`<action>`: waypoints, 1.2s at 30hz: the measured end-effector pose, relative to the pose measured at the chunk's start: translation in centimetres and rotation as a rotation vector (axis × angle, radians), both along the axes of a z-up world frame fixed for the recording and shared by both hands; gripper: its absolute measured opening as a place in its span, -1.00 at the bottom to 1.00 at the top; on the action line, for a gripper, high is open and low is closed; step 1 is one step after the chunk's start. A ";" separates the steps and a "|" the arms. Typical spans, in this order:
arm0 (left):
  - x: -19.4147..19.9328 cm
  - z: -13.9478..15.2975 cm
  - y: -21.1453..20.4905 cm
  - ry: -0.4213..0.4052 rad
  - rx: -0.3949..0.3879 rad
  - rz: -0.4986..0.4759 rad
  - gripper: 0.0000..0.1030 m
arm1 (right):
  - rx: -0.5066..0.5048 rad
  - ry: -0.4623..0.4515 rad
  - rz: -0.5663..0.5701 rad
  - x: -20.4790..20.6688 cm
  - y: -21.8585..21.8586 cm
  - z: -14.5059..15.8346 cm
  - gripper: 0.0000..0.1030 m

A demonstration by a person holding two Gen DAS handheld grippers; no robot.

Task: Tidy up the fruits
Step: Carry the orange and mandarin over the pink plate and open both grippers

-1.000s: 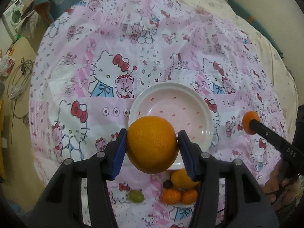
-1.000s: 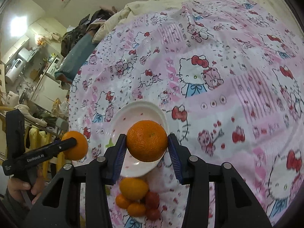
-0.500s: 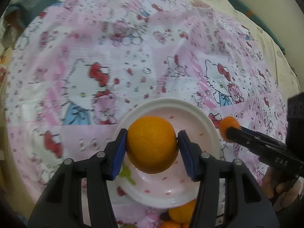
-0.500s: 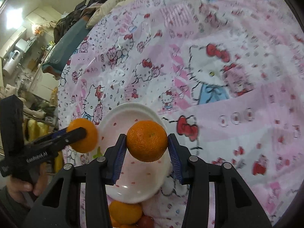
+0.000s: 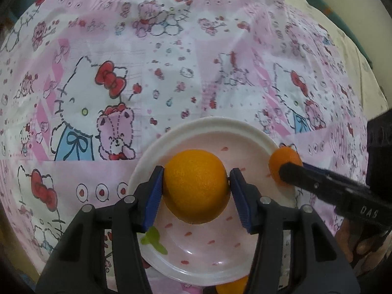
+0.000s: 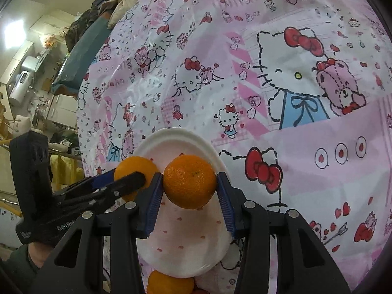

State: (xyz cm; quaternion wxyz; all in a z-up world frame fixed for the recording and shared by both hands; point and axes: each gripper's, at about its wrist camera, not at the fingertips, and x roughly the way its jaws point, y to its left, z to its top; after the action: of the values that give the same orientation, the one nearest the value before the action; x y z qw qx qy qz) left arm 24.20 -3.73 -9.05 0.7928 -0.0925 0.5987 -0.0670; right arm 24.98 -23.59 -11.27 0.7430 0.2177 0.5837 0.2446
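Each round, firm, slightly slippery orange (image 5: 196,186) and mandarin (image 6: 189,181) was pinched across its widest middle between blue jaws above the plate (image 5: 208,127).

Orange fruit (image 5: 196,186), white plate (image 5: 210,127) speckled red, pink cartoon-cat cloth (image 5: 171,61), blue-padded black claws.

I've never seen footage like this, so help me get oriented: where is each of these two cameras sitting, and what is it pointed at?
Left wrist view: rides on the left claw, looking steeply down at the plate; its fingers grip a large orange.
Right wrist view: rides on the right claw, looking down at the plate; it grips a tangerine.
Shared: both show the plate, the pink cartoon cloth, both fruits, and the other claw with the person's hand behind it.
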 end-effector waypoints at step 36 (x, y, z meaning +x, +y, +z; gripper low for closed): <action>0.0 1.6 3.3 -0.083 0.033 0.140 0.69 | 0.010 -0.059 -0.040 0.2 -0.2 0.8 0.48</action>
State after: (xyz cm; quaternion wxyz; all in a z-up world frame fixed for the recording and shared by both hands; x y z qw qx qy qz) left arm 24.17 -0.42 -7.45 0.8211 -0.1183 0.5584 -0.0056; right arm 25.19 -23.74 -10.42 0.7636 0.2258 0.5557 0.2391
